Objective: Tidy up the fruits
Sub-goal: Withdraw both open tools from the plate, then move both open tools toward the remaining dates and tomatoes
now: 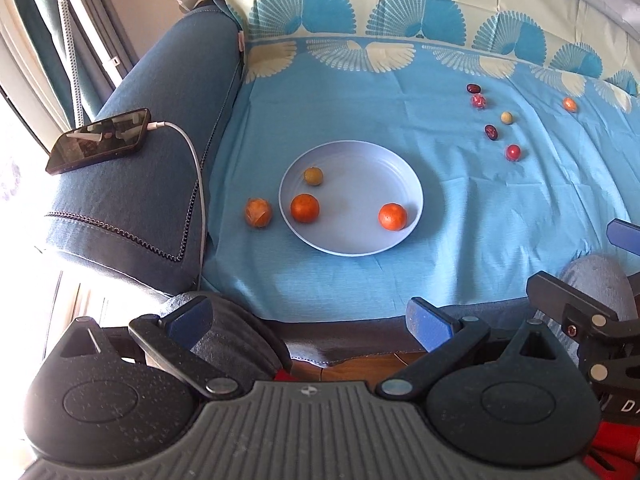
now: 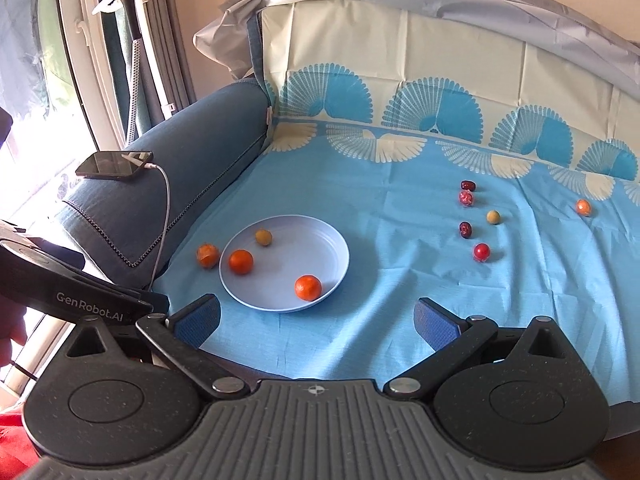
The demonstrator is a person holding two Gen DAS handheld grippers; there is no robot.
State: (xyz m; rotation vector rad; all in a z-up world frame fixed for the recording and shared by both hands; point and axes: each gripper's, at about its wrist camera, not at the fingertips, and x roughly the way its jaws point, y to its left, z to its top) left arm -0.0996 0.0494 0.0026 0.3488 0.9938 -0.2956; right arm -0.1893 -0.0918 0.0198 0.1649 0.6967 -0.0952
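A pale blue plate [image 1: 352,240] [image 2: 320,236] lies on the blue cloth and holds two oranges [image 1: 305,208] [image 1: 392,216] and a small yellow-green fruit [image 1: 313,176]. A wrapped orange fruit [image 1: 258,212] [image 2: 207,255] sits just left of the plate. Several small fruits lie far right: dark dates [image 1: 473,88] [image 1: 491,132], red ones [image 1: 513,152] [image 1: 478,100], a yellow one [image 1: 507,117] and an orange one [image 1: 569,104]. My left gripper [image 1: 310,318] is open and empty at the seat's front edge. My right gripper [image 2: 318,320] is open and empty, short of the plate.
A phone [image 1: 98,140] on a white charging cable [image 1: 192,152] rests on the blue sofa armrest [image 1: 160,120] at the left. The patterned cloth climbs the sofa back. A garment steamer [image 2: 132,32] stands by the window at left. The seat's front edge is close below both grippers.
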